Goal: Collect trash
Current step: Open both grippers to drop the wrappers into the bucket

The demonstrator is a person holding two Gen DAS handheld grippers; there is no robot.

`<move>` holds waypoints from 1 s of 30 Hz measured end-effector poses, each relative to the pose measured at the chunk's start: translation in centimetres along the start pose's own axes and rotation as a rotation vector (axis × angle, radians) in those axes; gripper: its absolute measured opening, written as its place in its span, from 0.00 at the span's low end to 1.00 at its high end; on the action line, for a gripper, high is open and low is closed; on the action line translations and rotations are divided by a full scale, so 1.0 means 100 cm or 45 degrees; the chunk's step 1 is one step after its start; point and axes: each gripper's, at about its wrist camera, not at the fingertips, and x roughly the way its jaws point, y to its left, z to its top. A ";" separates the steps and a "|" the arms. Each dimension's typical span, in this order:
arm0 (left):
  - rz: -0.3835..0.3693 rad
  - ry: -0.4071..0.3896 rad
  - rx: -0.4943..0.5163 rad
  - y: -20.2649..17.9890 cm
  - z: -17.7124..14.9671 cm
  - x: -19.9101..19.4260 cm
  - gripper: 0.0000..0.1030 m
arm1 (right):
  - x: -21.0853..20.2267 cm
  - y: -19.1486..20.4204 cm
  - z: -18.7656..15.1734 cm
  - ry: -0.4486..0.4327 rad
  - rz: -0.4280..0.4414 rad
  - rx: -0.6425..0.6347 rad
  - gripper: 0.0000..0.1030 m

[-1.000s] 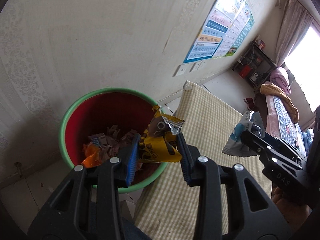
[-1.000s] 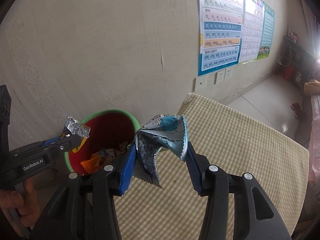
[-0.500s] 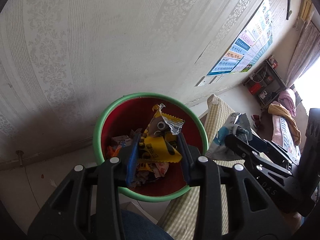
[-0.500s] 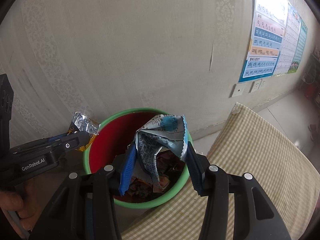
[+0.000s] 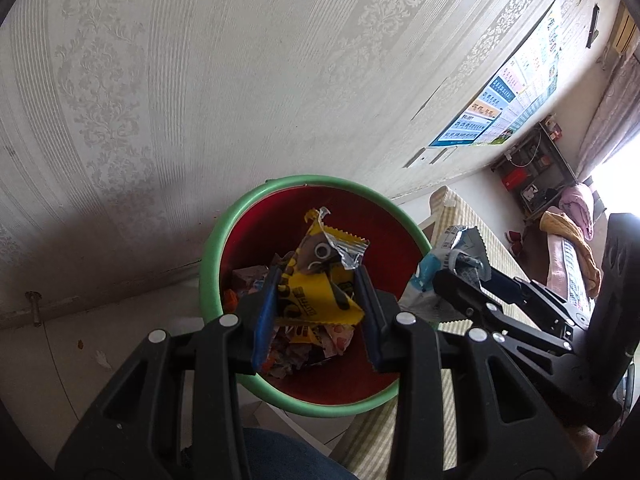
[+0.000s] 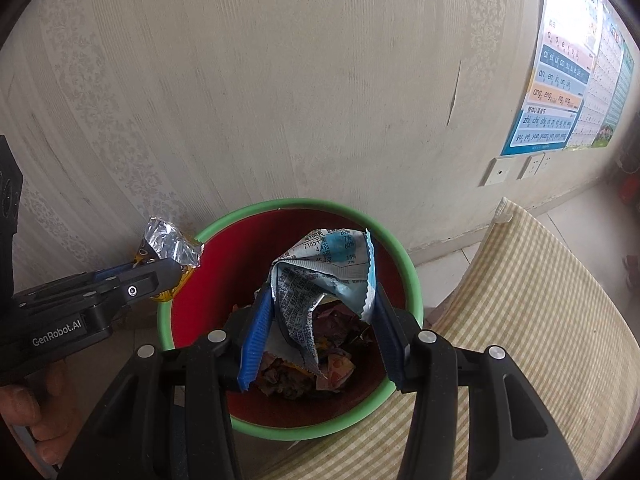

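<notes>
A red bin with a green rim [image 5: 256, 200] [image 6: 224, 224] stands on the floor against the wall, with several crumpled wrappers [image 5: 304, 344] [image 6: 304, 376] inside. My left gripper [image 5: 316, 300] is shut on a yellow snack wrapper [image 5: 316, 296] and holds it above the bin's opening. My right gripper [image 6: 320, 320] is shut on a blue-and-white wrapper [image 6: 316, 280], also above the bin. Each gripper shows in the other's view: the right one [image 5: 460, 280] over the bin's right rim, the left one [image 6: 160, 276] over its left rim.
A table with a yellow checked cloth [image 5: 476, 236] [image 6: 532, 320] touches the bin's right side. The patterned wall [image 5: 240, 80] rises right behind the bin. Posters [image 6: 560, 80] and sockets [image 6: 498, 170] are on the wall. Shelves [image 5: 536, 172] and a bed [image 5: 576, 264] stand far right.
Both grippers have moved left from over the table to over the bin, each still holding its wrapper. The bin now sits centred under both.
</notes>
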 end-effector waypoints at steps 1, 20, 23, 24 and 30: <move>0.002 0.005 -0.006 0.002 0.000 0.002 0.34 | 0.003 -0.001 0.000 0.006 0.000 -0.001 0.46; 0.010 0.089 -0.043 0.013 -0.007 0.031 0.34 | 0.051 0.008 -0.007 0.131 0.005 -0.042 0.49; 0.007 0.107 -0.048 0.014 -0.009 0.035 0.34 | 0.055 0.008 -0.009 0.146 0.000 -0.045 0.49; 0.005 0.111 -0.052 0.015 -0.010 0.036 0.34 | 0.056 0.008 -0.010 0.149 -0.001 -0.045 0.49; -0.007 0.107 -0.076 0.016 -0.011 0.036 0.50 | 0.055 0.004 -0.012 0.160 -0.021 -0.048 0.60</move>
